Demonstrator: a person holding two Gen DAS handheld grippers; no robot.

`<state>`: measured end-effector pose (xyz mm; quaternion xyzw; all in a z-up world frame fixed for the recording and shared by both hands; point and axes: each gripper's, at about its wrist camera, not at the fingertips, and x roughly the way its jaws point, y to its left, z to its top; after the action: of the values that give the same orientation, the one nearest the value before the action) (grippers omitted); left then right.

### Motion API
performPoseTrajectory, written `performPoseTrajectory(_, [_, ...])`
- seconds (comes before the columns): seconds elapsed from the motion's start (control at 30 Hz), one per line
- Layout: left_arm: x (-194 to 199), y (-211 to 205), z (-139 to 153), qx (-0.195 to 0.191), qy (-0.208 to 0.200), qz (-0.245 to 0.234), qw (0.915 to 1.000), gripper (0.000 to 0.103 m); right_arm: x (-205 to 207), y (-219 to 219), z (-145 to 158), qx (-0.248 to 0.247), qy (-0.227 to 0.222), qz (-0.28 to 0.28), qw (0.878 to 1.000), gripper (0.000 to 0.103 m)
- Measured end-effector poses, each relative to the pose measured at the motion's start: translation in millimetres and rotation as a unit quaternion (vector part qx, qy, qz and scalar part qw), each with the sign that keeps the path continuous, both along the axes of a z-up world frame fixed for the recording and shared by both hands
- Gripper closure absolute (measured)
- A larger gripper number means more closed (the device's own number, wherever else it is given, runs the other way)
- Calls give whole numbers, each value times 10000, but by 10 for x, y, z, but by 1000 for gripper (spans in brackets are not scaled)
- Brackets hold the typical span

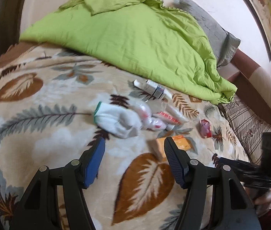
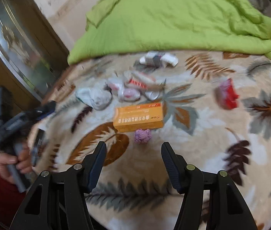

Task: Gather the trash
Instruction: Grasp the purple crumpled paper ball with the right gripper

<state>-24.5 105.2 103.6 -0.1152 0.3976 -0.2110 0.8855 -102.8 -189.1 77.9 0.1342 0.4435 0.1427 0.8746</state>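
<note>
Trash lies scattered on a leaf-patterned blanket [image 1: 39, 134]. In the left wrist view I see a white glove [image 1: 116, 121], crumpled clear wrappers [image 1: 149, 117], a white-and-blue box [image 1: 151, 88], a red wrapper [image 1: 205, 127] and an orange box [image 1: 179, 143] partly behind my right finger. My left gripper [image 1: 134, 153] hovers open just short of the glove. In the right wrist view the orange box [image 2: 138, 117] and a purple crumpled wad [image 2: 142, 136] lie just ahead of my open right gripper [image 2: 133, 159]. The red wrapper [image 2: 227, 94] lies further right.
A green quilt [image 1: 135, 38] covers the far half of the bed. A grey pillow [image 1: 219, 34] and brown headboard [image 1: 260, 84] are at the right. A wooden cabinet with a glass door [image 2: 16, 48] stands left of the bed. A hand [image 2: 11, 161] holds the other gripper.
</note>
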Motion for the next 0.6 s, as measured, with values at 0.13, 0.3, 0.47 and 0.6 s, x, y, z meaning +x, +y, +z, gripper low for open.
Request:
performPoseTrajectory(0.13, [-29, -42, -233, 75, 183, -183, 9996, 40, 297, 280, -322, -486, 170, 50, 9987, 45])
performPoseTrajectory(0.3, [-16, -335, -274, 262, 117, -638, 9976, 40, 475, 384, -561, -971, 219, -34, 9950, 56])
performPoseTrajectory(0.47, [68, -825, -251, 537, -44, -1358, 9893, 32, 342, 159, -578, -660, 125, -264, 9974, 72])
performPoseTrajectory(0.6, [206, -1198, -247, 681, -206, -1736, 9823, 28, 48, -131, -438, -411, -35, -615, 9973, 72])
